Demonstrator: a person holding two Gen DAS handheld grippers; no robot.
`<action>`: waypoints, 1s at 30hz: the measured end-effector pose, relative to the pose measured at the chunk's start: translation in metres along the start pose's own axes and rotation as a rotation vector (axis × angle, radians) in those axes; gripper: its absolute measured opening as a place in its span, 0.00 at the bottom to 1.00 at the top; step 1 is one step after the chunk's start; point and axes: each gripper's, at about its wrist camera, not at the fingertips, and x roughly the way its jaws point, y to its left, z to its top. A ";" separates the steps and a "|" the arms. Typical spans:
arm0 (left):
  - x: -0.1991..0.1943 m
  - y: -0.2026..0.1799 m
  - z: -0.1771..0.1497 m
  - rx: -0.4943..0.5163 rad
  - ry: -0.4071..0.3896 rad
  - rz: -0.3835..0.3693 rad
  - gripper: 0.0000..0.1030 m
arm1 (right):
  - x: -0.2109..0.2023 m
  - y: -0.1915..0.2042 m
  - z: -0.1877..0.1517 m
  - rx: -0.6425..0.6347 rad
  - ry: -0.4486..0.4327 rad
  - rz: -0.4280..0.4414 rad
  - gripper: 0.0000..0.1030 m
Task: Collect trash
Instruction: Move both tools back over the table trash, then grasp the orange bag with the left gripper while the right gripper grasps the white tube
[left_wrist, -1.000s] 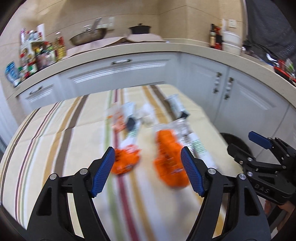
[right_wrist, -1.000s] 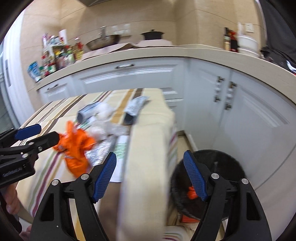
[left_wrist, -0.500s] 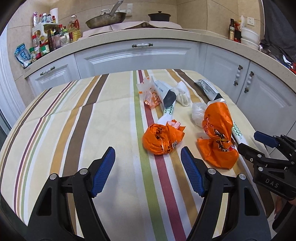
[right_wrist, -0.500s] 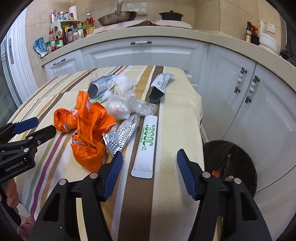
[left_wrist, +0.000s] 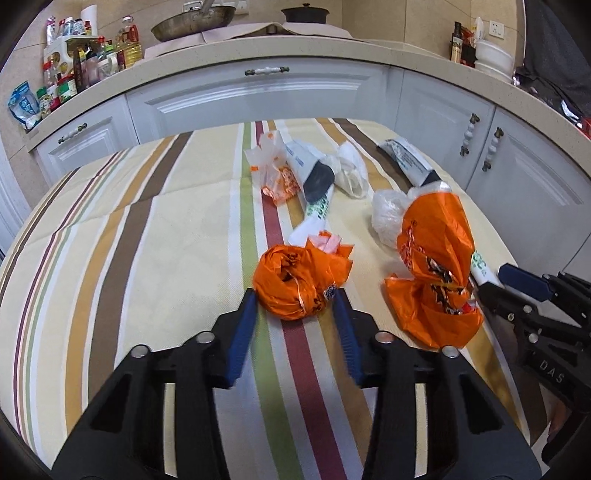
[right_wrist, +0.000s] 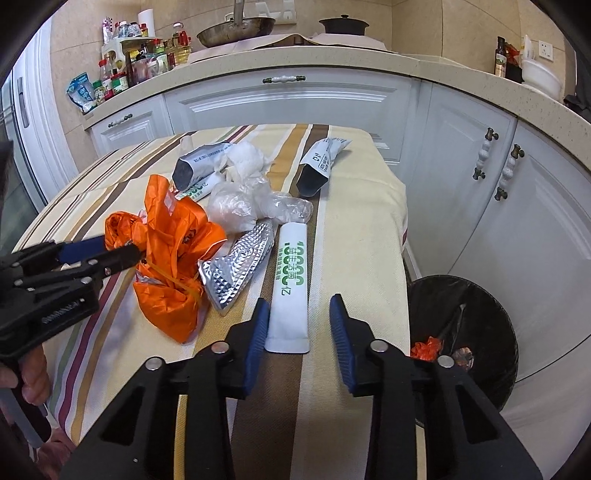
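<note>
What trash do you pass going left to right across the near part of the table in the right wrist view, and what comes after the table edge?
Large orange plastic bag → crumpled silver foil wrapper → white sachet with green print → black trash bin, on the floor.

A: What sits between the right gripper fingers?
B: The near end of a white sachet with green print, flat on the striped tablecloth; the jaws stand apart.
A: And beside it?
B: A silver foil wrapper, then a crumpled orange bag. A black bin stands below, right.
</note>
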 end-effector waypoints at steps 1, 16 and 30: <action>-0.001 -0.001 -0.001 0.004 -0.006 0.003 0.38 | 0.000 0.000 0.000 0.000 -0.002 0.000 0.32; -0.024 0.004 -0.007 -0.011 -0.074 -0.002 0.31 | -0.008 -0.002 -0.007 0.002 -0.038 -0.001 0.23; -0.070 -0.014 0.008 -0.011 -0.173 -0.053 0.31 | -0.044 -0.023 -0.002 0.029 -0.127 -0.069 0.23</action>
